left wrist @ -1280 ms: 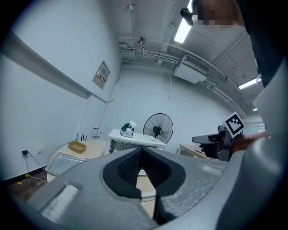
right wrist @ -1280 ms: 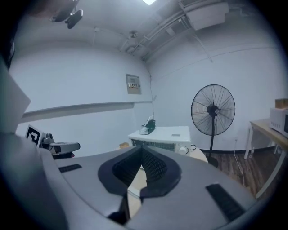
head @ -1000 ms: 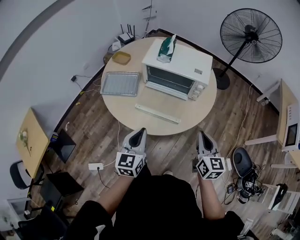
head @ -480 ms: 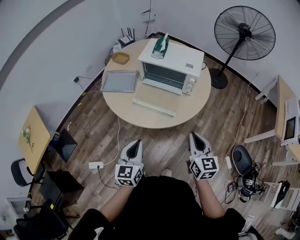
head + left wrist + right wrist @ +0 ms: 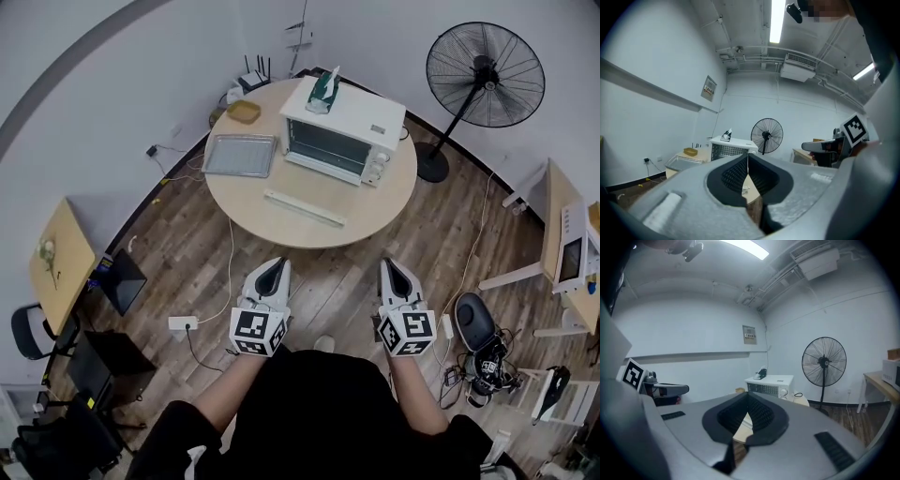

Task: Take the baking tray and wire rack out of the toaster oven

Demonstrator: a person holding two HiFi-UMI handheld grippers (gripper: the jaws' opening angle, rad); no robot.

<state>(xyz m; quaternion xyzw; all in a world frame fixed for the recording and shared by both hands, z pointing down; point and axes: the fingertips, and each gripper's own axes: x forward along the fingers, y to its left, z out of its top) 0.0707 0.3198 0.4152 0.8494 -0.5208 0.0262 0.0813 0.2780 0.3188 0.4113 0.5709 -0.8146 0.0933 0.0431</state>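
1. Holding the left claw (image 5: pixel 274 265) and right claw (image 5: pixel 389 264) farther back from the round counter (image 5: pixel 361 211) than a second ago: then reached its near edge, now hover over wood floor (image 5: pixel 328 281).
2. Keeping both pairs of jaws pressed together, gripping nothing, same as before.
3. Leaving the baking tray (image 5: pixel 240 155) flat on the counter's left part, just beside the white toaster oven (image 5: pixel 342 127); unmoved since the earlier frames.
4. Finding on the counter too: a pale long strip (image 5: pixel 302 207) in front of the oven, a yellow dish (image 5: pixel 244 112) behind the tray, a green-and-white item (image 5: pixel 323 91) on the oven's top.
5. Showing the black standing fan (image 5: pixel 485 75) at upper right near the counter, against white walls.
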